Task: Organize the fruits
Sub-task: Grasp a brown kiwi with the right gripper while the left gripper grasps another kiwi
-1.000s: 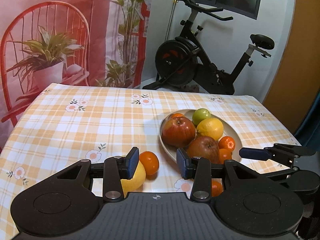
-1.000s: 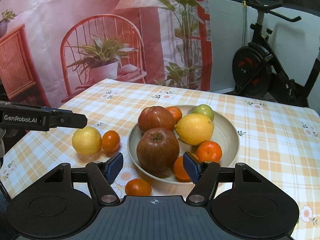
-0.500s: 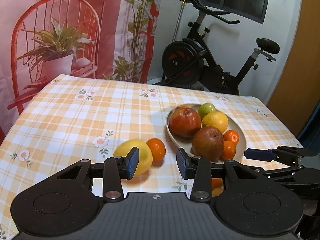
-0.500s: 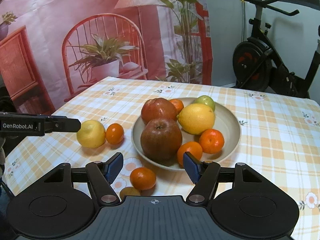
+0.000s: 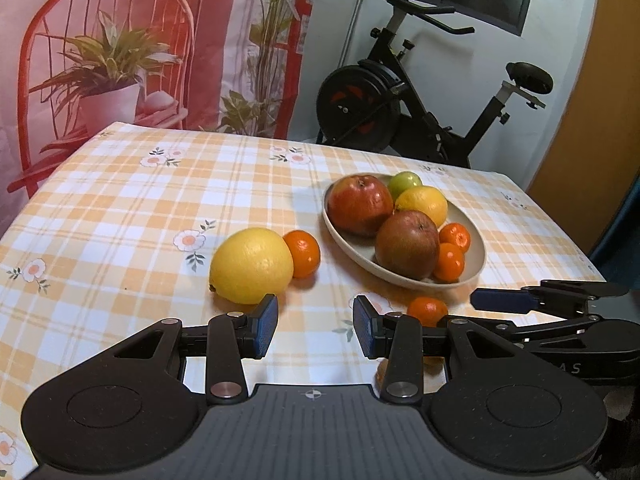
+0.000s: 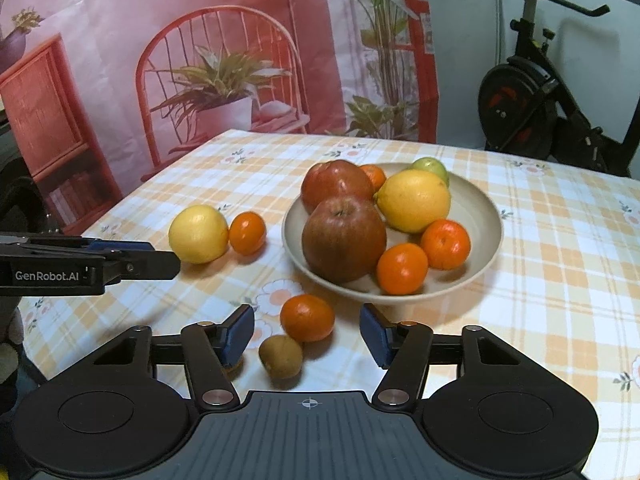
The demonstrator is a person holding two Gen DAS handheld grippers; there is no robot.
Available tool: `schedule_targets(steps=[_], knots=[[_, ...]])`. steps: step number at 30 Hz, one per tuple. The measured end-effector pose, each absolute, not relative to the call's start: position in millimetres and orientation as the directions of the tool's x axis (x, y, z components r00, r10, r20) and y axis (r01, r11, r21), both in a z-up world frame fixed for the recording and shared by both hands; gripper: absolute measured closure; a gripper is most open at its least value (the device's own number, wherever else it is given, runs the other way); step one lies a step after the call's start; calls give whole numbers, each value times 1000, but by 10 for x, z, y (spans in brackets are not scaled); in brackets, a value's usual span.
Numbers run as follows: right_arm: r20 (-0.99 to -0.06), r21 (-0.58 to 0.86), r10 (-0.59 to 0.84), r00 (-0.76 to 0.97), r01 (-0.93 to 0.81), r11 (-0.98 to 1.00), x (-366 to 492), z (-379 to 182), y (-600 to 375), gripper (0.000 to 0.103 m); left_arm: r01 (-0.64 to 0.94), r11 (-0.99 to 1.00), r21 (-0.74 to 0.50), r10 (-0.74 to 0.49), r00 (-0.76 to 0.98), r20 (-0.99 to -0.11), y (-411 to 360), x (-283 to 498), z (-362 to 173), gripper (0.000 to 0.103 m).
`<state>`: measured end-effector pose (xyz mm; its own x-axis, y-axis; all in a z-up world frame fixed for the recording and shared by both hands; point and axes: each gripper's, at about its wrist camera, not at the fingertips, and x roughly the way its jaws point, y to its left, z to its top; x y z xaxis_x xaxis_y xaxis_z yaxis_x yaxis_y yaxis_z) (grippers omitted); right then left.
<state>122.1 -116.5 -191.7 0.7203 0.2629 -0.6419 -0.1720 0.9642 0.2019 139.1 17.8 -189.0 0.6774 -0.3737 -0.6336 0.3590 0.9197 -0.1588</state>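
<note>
A: Since a second ago the right tool (image 6: 307,334) has drawn back from the bowl (image 6: 486,216), so a loose mandarin (image 6: 307,317) and a kiwi (image 6: 280,356) now show at its tips, and its jaws are closing.

B: Gripping anything yet?

A: No. Both fruits lie between the blue pads with clear gaps on either side, the kiwi nearest the tool's body, the mandarin just beyond it. Past them sits the bowl, loaded with two apples, a lemon, a green fruit and several mandarins.

B: And the left tool (image 5: 314,326)?

A: It has sunk toward the surface (image 5: 120,208) too. Its jaws stand partly apart with nothing between them. Just ahead of its left pad lies the loose lemon (image 5: 251,266), and touching that lemon on the far side is a small orange (image 5: 303,253). The bowl is further out to its right.

B: So which step is this?

A: Gathering the strays, I'd judge. Four fruits are left on the cloth; the right tool is settling on the mandarin or kiwi.

B: Next move?

A: Probably picking one of the two. They lie close together, so the pads need to centre on a single fruit, or the other gets nudged and rolls. Then lift it into a free spot in the bowl.
</note>
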Motion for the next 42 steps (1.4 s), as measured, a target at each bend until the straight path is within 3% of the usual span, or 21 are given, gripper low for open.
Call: schedule_targets(steps=[25, 27, 42], knots=[[-693, 256, 326, 643, -204, 945, 1250, -2091, -1075, 73, 398, 903, -159, -398, 643, -655, 98, 1358, -2015, 60], [-694, 264, 332, 639, -204, 943, 1258, -2106, -1080, 78, 402, 901, -161, -402, 637, -657, 91, 1364, -2026, 60], [-662, 253, 328, 674, -210, 944, 1191, -2014, -1131, 79, 457, 875, -160, -437, 601, -669, -16, 1320, -2058, 60]])
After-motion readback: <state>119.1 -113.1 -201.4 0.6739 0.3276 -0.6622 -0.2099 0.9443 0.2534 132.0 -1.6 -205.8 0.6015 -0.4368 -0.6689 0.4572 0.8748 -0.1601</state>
